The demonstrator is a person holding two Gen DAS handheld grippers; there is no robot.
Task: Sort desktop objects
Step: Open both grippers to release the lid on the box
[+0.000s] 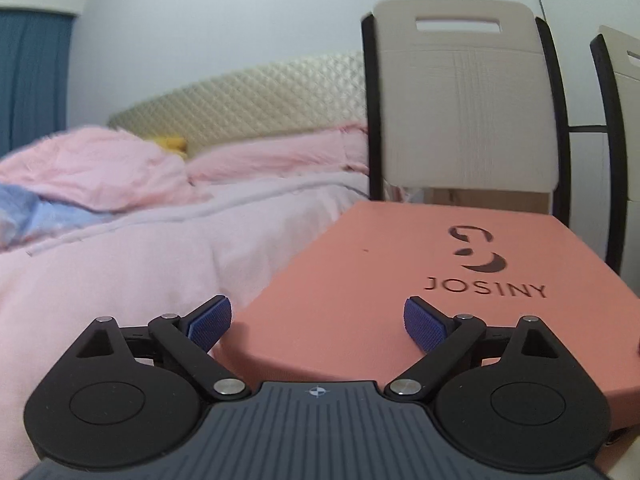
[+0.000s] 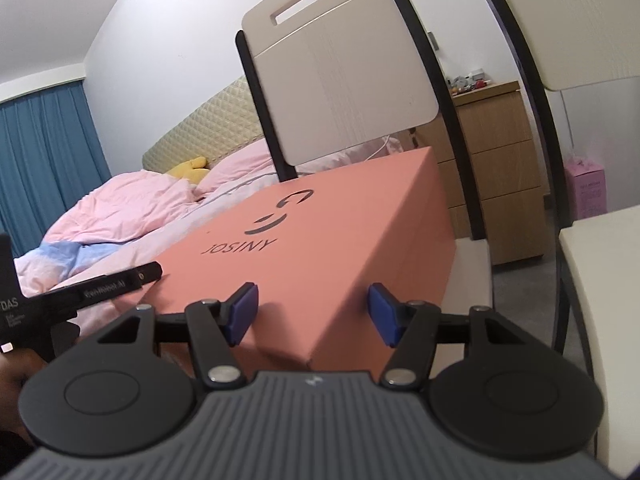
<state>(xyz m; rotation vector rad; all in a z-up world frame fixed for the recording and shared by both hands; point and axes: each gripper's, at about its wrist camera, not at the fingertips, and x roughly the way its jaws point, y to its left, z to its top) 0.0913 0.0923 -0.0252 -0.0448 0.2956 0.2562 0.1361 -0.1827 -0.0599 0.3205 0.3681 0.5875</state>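
One pink box (image 1: 420,280) marked JOSINY lies closed on the seat of a chair (image 1: 464,100), just ahead of both tools. The left tool (image 1: 318,322) hovers at the box's near left corner, its two blue pads wide apart and holding nothing. The right tool (image 2: 313,311) hangs over the near right corner, likewise spread and empty. A second chair (image 2: 560,32) stands to the right. One bed (image 2: 120,208) with pink bedding fills the left; one wooden dresser (image 2: 496,152) stands far right, blue curtains (image 2: 44,168) far left.
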